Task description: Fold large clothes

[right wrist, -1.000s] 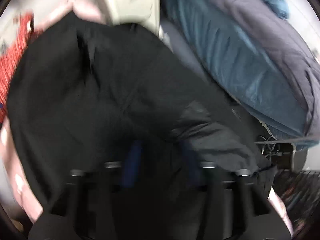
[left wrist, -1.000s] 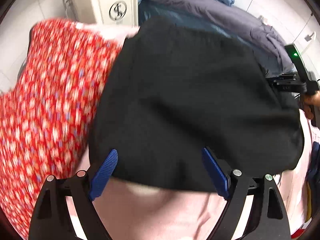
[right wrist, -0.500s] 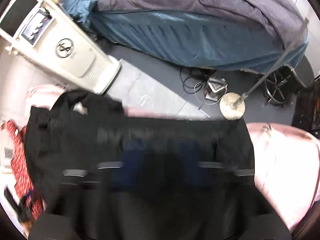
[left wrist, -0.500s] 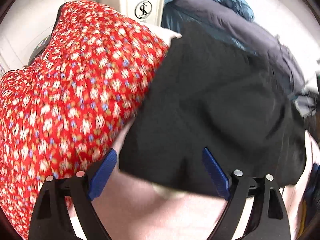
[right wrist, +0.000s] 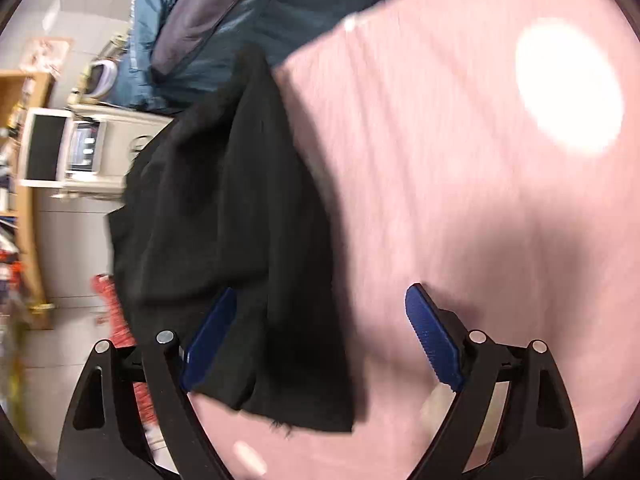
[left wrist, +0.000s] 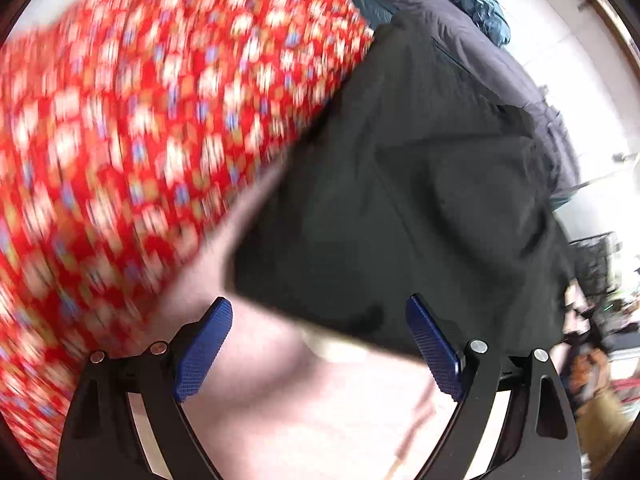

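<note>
Item: black garment (left wrist: 400, 200). Lies bunched in soft folds on the pink cover (left wrist: 312, 400), ahead of and partly between the blue pads of the left gripper (left wrist: 318, 344). In the right wrist view its near hem crosses between the pads of the right gripper (right wrist: 320, 336), draped over the left-hand pad, with bare pink cover ahead of the right-hand pad.

Left gripper: jaws stand wide apart, pads pressing on nothing.

Right gripper: the jaws are easing inward a little from wide, with the garment's hem lying loose between them; neither pad clamps the cloth.

Handling (a judgement): thin, limp, light fabric that will sag and slide once lifted, and cannot be hurt by a firm pinch. Best taken at a corner or along a hem, one gripper to each end, so it hangs flat for folding. The frayed lower corner by the right gripper looks the nearest hold.

Neighbour: red floral cloth (left wrist: 140, 140), to the left of and ahead of the left gripper, its edge touching the black garment.

Not legible: both views are smeared by motion. The garment's kind, its sleeves or legs and its full outline cannot be told; its far side is lost against dark bedding (left wrist: 500, 80) behind.
</note>
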A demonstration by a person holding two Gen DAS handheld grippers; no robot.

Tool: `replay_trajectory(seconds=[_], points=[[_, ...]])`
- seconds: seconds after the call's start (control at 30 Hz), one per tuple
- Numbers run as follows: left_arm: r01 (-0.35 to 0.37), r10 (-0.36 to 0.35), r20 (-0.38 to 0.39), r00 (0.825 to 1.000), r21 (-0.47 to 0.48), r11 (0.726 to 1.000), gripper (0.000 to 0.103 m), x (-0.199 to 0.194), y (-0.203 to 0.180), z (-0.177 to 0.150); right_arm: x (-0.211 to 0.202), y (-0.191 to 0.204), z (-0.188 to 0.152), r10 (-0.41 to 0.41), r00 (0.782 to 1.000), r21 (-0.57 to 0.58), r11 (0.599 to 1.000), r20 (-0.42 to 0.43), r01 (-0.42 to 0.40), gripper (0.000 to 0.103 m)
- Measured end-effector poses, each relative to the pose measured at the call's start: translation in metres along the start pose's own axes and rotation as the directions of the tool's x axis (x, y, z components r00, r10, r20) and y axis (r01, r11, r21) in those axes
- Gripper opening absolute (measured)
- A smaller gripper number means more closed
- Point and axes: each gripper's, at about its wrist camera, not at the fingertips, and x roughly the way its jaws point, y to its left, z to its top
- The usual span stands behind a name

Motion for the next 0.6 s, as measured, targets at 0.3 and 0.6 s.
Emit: replay_trajectory(seconds=[0.3,0.6], points=[[0.369,-0.381,0.035,0.924,-0.348,0.862,0.086,0.028,0.034,-0.061,0.025,-0.005,-0.028,0.212,0.976,0.061,0.976,-0.040,-0.210,0.084],[0.451,-0.435,0.124,0.892,-0.321,0.833,0.089,0.043,0.034,-0.036,0.063,0.026,-0.003,0.237,0.964,-0.008,0.971,-0.119,-0.239,0.084]])
